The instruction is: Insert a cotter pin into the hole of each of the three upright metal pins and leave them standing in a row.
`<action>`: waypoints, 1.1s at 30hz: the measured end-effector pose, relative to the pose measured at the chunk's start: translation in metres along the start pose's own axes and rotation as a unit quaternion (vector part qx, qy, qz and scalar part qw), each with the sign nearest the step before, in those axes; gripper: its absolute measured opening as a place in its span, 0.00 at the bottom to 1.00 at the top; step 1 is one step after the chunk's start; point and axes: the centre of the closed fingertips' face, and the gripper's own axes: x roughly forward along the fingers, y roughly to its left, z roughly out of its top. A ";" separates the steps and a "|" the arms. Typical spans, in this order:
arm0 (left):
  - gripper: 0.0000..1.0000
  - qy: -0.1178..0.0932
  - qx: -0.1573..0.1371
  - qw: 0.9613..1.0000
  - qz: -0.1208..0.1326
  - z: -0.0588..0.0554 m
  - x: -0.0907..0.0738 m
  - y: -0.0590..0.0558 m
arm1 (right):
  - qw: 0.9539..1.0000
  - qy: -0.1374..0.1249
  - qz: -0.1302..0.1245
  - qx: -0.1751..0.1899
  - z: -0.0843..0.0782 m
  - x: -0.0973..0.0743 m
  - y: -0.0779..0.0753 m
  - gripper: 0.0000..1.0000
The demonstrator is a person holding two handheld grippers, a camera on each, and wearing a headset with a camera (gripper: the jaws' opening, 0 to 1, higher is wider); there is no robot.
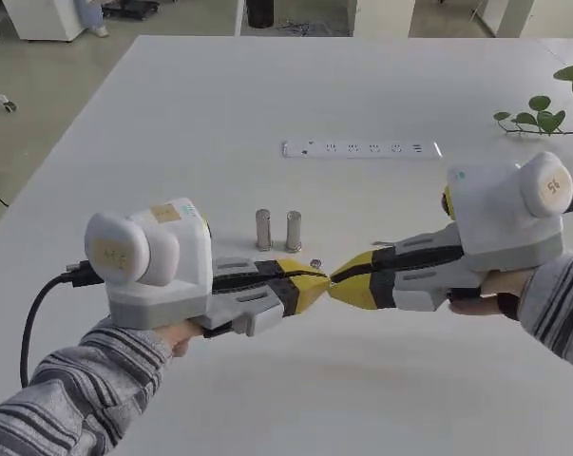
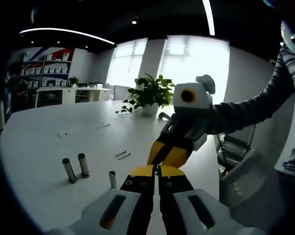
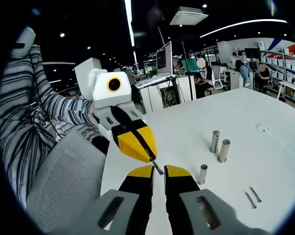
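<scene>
Two upright metal pins [image 1: 263, 229] [image 1: 294, 231] stand side by side on the white table [image 1: 267, 95], and a third pin [image 1: 315, 263] peeks out just behind the meeting gripper tips. In the right gripper view the three pins [image 3: 215, 141] [image 3: 223, 150] [image 3: 202, 174] stand to the right. My left gripper [image 1: 322, 277] is shut on a thin dark cotter pin [image 3: 157, 166] that sticks out of its yellow tip. My right gripper [image 1: 335, 280] faces it tip to tip, jaws a narrow gap apart, with the cotter pin's end reaching between them. Two spare cotter pins [image 2: 122, 155] lie on the table.
A white power strip [image 1: 362, 148] lies beyond the pins. A potted plant [image 1: 552, 109] trails over the table's far right. A grey mesh chair [image 3: 64, 181] stands by the table's near edge. Desks and people are in the background.
</scene>
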 end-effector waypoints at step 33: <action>0.14 0.024 0.042 0.998 0.047 -0.012 0.006 0.016 | 0.973 0.139 -0.034 -0.183 -0.013 0.000 -0.022 0.00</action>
